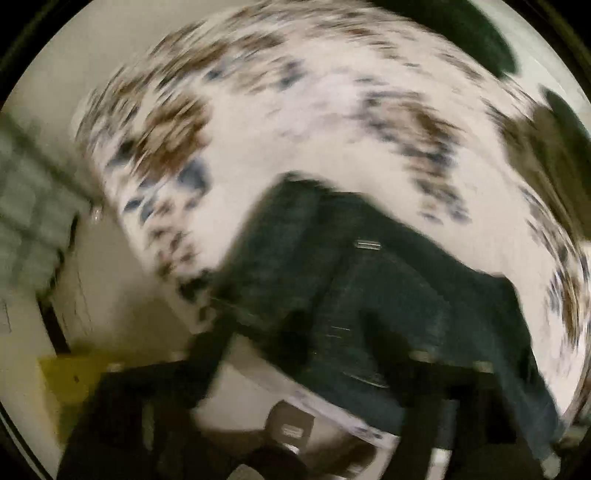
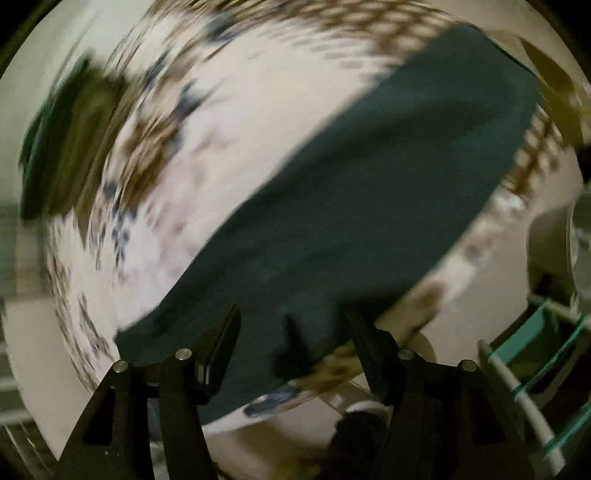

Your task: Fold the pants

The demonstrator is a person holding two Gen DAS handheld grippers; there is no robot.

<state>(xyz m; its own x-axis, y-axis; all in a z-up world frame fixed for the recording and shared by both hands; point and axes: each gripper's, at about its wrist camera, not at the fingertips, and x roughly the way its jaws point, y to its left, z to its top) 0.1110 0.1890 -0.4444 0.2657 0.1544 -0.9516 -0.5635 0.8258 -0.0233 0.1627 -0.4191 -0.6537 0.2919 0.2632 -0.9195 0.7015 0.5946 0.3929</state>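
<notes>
Both views are blurred by motion. Dark blue denim pants (image 1: 388, 295) lie on a table under a white cloth with brown and blue flowers (image 1: 295, 129). In the left wrist view the waist end with its stitching hangs over the near table edge, over my left gripper (image 1: 314, 350); its fingers (image 1: 210, 354) are dark and smeared, and how they stand does not show. In the right wrist view a long pant leg (image 2: 369, 192) runs from the near edge to the far right. My right gripper (image 2: 291, 332) is open, its fingers (image 2: 221, 339) astride the leg's near end.
A dark green shape (image 1: 480, 33) sits at the table's far side, also in the right wrist view (image 2: 62, 147). A yellow object (image 1: 70, 373) and pale floor lie below left. A teal and white rack (image 2: 535, 339) stands right of the table.
</notes>
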